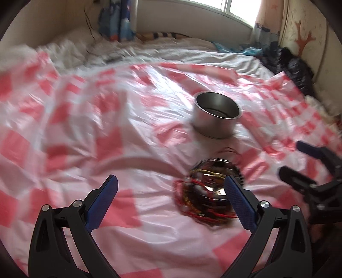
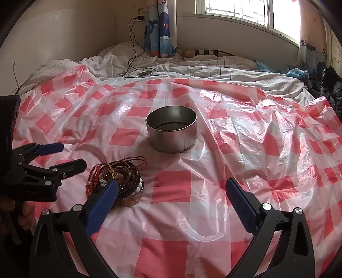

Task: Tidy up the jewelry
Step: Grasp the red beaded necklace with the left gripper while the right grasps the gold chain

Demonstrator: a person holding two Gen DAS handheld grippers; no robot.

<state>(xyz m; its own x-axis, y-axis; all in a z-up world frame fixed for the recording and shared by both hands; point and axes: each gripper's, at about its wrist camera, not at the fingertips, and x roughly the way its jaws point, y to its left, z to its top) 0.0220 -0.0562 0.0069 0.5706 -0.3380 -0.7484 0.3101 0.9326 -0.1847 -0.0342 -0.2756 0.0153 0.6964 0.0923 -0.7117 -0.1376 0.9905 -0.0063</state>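
A pile of jewelry (image 2: 119, 181), red and gold cords, dark beaded bracelets and white beads, lies on a small dish on the red-and-white checked plastic sheet (image 2: 235, 149). It shows blurred in the left wrist view (image 1: 207, 192). A round metal tin (image 2: 172, 132), open on top, stands behind it; it also shows in the left wrist view (image 1: 215, 114). My left gripper (image 1: 171, 188) is open and empty, just left of the pile; it shows in the right wrist view (image 2: 70, 157). My right gripper (image 2: 171, 190) is open and empty, to the right of the pile; it shows in the left wrist view (image 1: 292, 158).
The sheet covers a bed with rumpled white bedding (image 2: 192, 64) behind it. A black cable and charger (image 2: 143, 73) lie at the back. Dark clothing (image 2: 333, 89) sits at the right edge. A wall and a window (image 2: 235, 10) are behind.
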